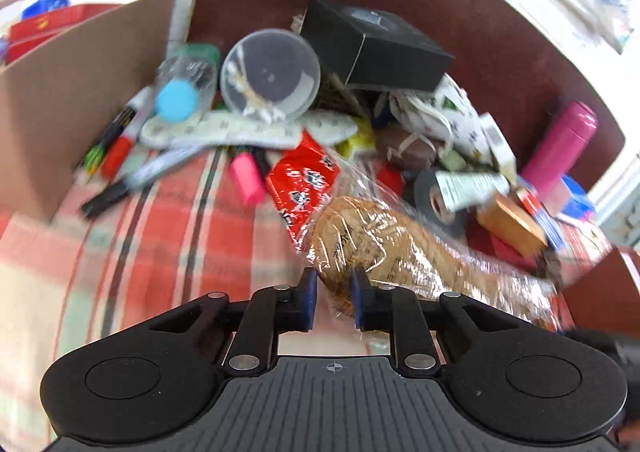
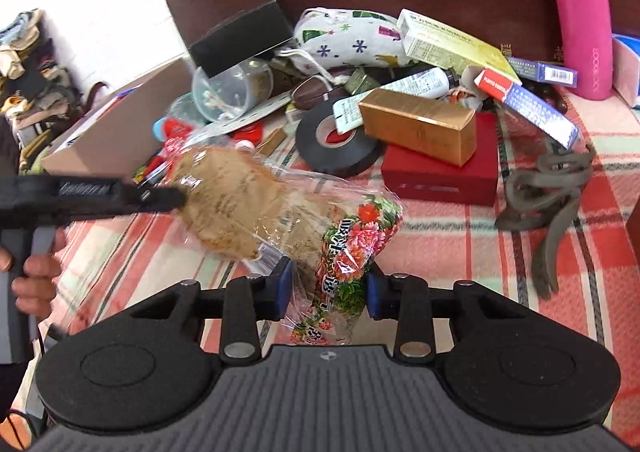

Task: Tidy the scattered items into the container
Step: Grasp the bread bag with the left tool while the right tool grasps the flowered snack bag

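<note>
While the left hand-held gripper (image 1: 333, 294) pinches the round brown end of the cellophane snack bag (image 2: 256, 208), the right hand-held gripper (image 2: 328, 294) stands half open around the flowered end — pads just beside the wrap, contact unclear. That bag lies on the plaid-covered surface (image 2: 460, 252), near the clutter pile — black tape roll (image 2: 340, 140), gold box (image 2: 420, 124). Left of it stands the cardboard box (image 1: 68, 112).
</note>
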`<move>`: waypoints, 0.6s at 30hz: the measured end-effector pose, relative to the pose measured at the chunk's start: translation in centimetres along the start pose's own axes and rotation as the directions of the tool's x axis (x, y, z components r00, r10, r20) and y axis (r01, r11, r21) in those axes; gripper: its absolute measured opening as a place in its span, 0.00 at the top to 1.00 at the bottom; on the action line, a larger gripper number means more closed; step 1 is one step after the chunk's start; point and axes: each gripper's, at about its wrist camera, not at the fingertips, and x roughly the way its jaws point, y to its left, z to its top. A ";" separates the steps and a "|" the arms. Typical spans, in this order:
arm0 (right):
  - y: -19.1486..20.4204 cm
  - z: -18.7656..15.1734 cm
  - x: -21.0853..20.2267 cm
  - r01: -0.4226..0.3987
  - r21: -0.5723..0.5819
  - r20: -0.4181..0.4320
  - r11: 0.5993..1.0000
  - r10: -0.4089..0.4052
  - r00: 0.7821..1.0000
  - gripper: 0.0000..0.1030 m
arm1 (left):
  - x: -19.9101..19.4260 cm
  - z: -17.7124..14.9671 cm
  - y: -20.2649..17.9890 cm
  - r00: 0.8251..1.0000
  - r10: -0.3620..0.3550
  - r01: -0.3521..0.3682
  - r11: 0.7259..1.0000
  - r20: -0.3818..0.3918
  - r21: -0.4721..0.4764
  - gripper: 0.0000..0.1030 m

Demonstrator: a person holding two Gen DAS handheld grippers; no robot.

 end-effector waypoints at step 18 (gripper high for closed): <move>-1.1 -0.7 0.9 0.024 0.086 0.001 0.996 -0.025 1.000 0.34 | 2.7 -0.7 -0.5 0.999 0.010 -0.007 0.997 -0.046 0.077 0.28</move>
